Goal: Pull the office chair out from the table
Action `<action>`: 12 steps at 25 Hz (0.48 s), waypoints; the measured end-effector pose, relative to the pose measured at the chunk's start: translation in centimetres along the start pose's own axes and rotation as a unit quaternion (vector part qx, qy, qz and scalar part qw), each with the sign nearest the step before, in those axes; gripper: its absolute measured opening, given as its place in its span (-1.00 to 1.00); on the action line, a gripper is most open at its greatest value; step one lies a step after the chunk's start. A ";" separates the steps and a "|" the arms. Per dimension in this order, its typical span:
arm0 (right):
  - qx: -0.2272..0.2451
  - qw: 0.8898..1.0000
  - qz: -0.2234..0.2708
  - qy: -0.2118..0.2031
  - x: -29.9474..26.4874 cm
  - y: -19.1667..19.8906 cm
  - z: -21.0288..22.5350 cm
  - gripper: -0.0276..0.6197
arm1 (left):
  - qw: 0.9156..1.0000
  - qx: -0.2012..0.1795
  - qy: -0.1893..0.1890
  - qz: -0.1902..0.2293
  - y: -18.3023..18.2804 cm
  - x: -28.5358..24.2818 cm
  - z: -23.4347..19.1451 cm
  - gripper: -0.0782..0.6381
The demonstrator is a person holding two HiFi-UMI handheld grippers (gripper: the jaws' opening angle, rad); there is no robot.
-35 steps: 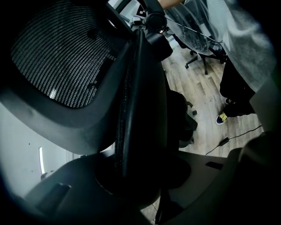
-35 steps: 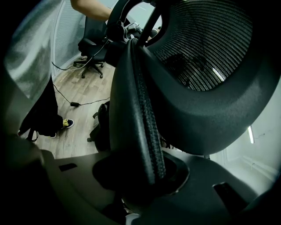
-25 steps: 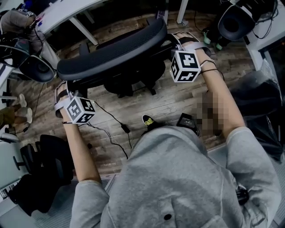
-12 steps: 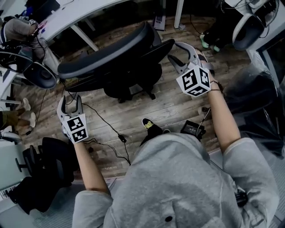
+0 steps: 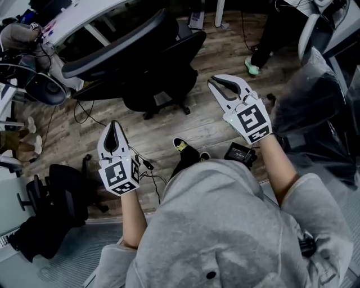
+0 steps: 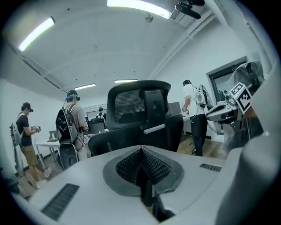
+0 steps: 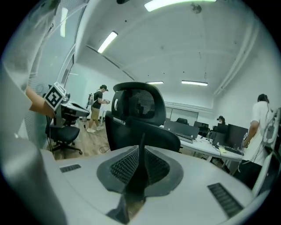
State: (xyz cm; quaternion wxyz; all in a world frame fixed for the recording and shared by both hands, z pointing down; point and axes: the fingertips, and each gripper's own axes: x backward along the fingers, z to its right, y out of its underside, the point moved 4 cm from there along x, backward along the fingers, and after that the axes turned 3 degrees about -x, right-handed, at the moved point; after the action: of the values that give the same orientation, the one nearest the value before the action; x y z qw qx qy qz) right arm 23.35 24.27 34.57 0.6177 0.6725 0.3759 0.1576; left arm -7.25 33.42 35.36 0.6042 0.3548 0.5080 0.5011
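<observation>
The black office chair (image 5: pixel 163 62) stands on the wooden floor, its backrest (image 5: pixel 115 45) just short of the white table (image 5: pixel 84 17). Both grippers hang in the air on my side of it, apart from it, and hold nothing. My left gripper (image 5: pixel 114 125) is shut, its pads meeting empty in the left gripper view with the chair (image 6: pixel 140 118) straight ahead. My right gripper (image 5: pixel 212 83) has just been closing with nothing between its jaws. Its pads touch in the right gripper view, and the chair (image 7: pixel 136 118) is in front.
Cables (image 5: pixel 149 166) trail over the floor by my shoe (image 5: pixel 183 147) and a black box (image 5: pixel 242 153). Another dark chair (image 5: pixel 62 197) stands at lower left, and a plastic-covered bulk (image 5: pixel 315 107) at right. Several people (image 6: pixel 72 127) stand at desks around the room.
Both grippers have come off the chair's backrest, drawn back toward me, rolled over and shut. The chair now lies farther from them.
</observation>
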 end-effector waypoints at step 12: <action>-0.104 0.994 0.018 0.013 6.3 1.4 -2.3 -0.74 | 0.996 0.013 0.083 0.017 -1.0 3.7 8.4 -0.75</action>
State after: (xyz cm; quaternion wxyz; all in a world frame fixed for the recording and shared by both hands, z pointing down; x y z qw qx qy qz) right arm 26.49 30.37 34.77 0.6762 0.6095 0.3532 0.2159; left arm 1.11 37.41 35.42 0.5464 0.3287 0.5566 0.5325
